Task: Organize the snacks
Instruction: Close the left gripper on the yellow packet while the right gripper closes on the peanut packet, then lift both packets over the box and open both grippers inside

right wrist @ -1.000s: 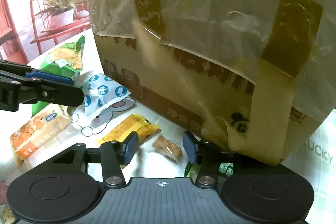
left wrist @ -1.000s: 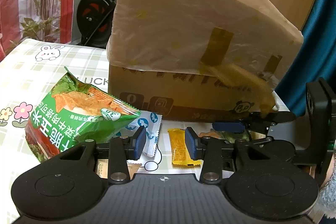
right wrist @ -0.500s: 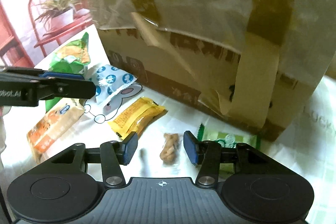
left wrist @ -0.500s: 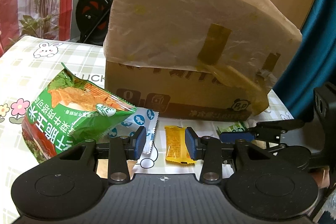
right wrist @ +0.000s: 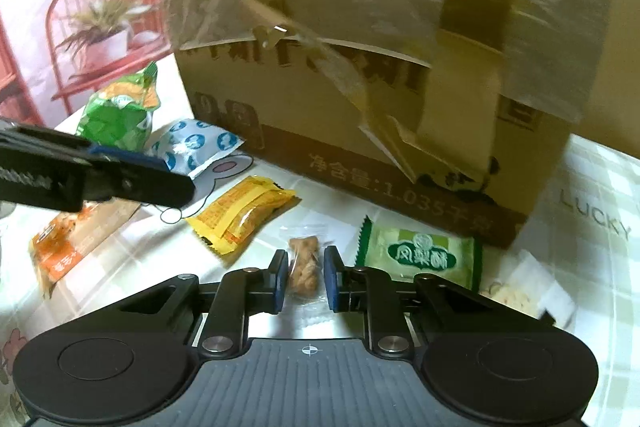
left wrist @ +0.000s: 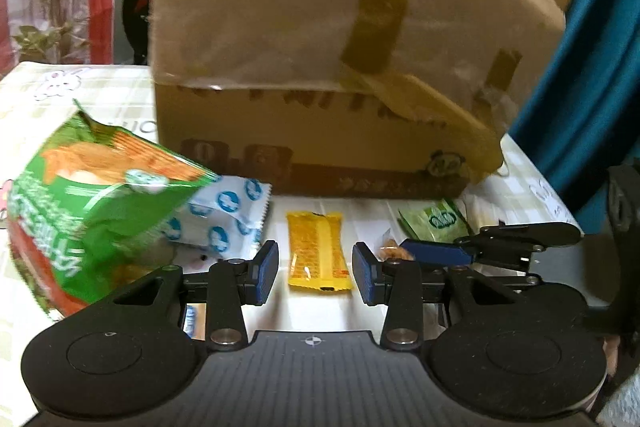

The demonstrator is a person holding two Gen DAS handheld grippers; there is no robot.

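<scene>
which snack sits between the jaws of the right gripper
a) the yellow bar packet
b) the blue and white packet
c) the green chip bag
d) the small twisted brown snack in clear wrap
d: in the right wrist view the right gripper has its jaws closed in on the small twisted brown snack, while the yellow bar packet lies to its left on the table, untouched.

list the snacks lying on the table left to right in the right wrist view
orange packet → yellow packet → small twisted biscuit in clear wrap → pale green packet → clear packet with pale pieces
</scene>
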